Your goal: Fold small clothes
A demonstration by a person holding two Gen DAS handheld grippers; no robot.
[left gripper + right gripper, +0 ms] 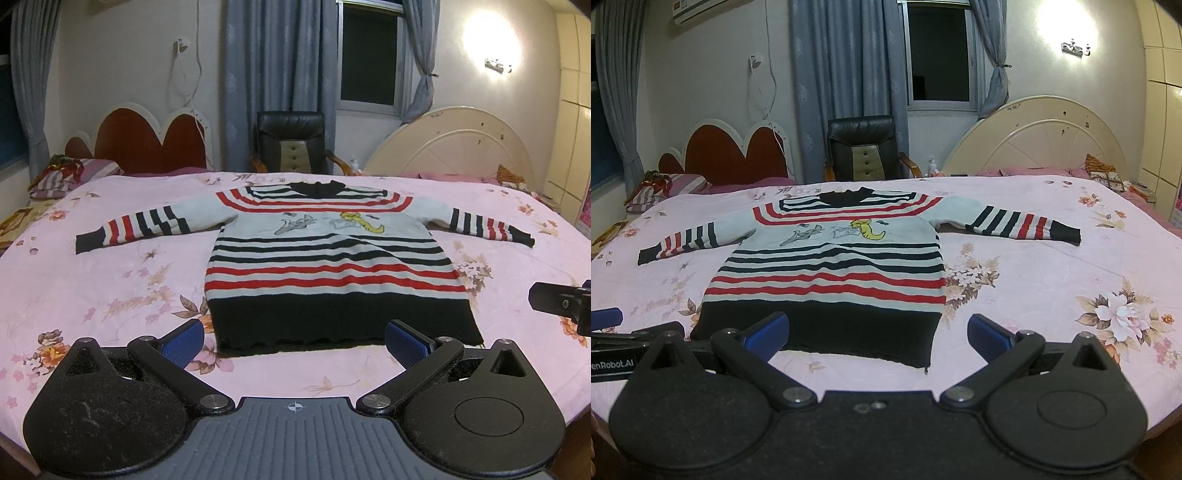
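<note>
Sweater lay flat, face up, on the bed, sleeves spread left and right, hem nearest, probably laid out ready for folding. Left tool and right tool hovered by the hem, fingers apart, holding nothing.

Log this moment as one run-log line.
stage: pre-fold | sweater: flat on bed, sleeves out | left gripper: open, empty, near hem | right gripper: open, empty, near hem

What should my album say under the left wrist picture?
Open left tongs wait before a striped sweater spread flat on the flowery bed.
</note>
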